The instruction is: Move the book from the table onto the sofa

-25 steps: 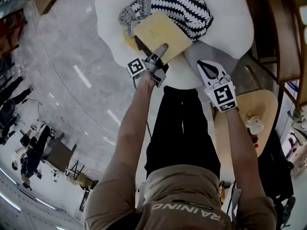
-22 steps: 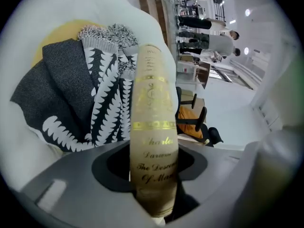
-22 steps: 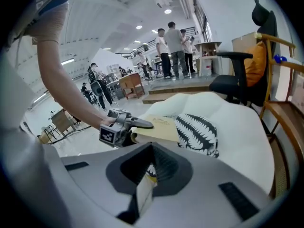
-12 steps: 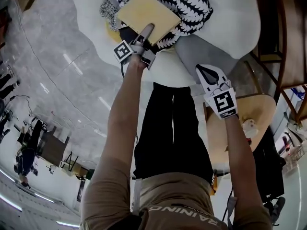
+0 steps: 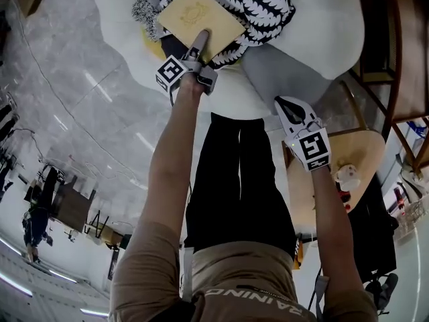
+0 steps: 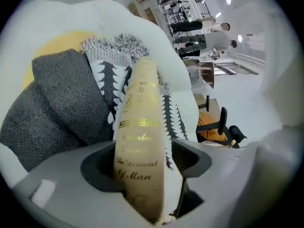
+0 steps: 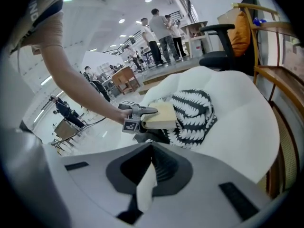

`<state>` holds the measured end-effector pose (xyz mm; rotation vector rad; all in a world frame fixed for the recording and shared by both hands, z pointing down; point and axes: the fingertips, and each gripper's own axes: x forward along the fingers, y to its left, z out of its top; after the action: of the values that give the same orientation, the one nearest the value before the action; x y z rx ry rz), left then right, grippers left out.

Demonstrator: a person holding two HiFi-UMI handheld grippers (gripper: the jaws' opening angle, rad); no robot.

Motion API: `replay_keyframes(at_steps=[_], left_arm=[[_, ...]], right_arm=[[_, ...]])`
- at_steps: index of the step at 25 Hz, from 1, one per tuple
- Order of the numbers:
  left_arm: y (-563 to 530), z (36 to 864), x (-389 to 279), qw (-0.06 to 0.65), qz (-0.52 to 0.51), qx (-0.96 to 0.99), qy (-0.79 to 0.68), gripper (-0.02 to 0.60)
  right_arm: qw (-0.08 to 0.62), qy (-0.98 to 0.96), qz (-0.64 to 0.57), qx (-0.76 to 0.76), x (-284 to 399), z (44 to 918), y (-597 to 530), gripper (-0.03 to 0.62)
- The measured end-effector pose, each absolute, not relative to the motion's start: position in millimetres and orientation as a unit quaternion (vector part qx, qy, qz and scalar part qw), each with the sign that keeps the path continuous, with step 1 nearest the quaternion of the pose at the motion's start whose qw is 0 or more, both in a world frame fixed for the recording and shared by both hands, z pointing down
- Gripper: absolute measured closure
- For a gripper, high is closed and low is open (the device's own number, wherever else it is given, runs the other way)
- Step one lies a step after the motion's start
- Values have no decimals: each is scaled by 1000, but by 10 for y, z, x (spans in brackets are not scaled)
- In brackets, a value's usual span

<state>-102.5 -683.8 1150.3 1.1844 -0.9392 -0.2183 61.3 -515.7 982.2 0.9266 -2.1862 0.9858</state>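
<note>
The tan book [image 5: 200, 20] lies on a black-and-white patterned blanket [image 5: 261, 5] on the white sofa [image 5: 322, 25]. My left gripper [image 5: 200, 42] reaches to the book's near edge, one finger lying over its cover. In the left gripper view the gold-lettered book [image 6: 140, 141] stands spine-first between the jaws of the left gripper [image 6: 145, 167]. The jaws have just been opening, and a dark gap shows on the right side. My right gripper [image 5: 289, 102] hangs shut and empty over the sofa's front edge. From the right gripper [image 7: 149, 167] I see the book [image 7: 161, 114] and the blanket [image 7: 194, 110].
A dark grey cushion [image 6: 61, 103] and a yellow one [image 6: 61, 44] sit beside the blanket. A round wooden table [image 5: 362, 159] with a small white figure [image 5: 350, 175] stands at the right. Wooden furniture [image 5: 395, 59] lines the right side. An office chair [image 7: 223, 56] stands behind the sofa.
My left gripper has carried the book up and left in the head view, down onto the patterned blanket. The right gripper has shifted only a little.
</note>
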Motion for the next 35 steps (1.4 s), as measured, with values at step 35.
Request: replay_keyframes(at_steps=[35], left_arm=[[-5646,8099,-1195,496,171,765,-373,394]], right_arm=[[223,-824,320,410,145,7303,-4742,589]])
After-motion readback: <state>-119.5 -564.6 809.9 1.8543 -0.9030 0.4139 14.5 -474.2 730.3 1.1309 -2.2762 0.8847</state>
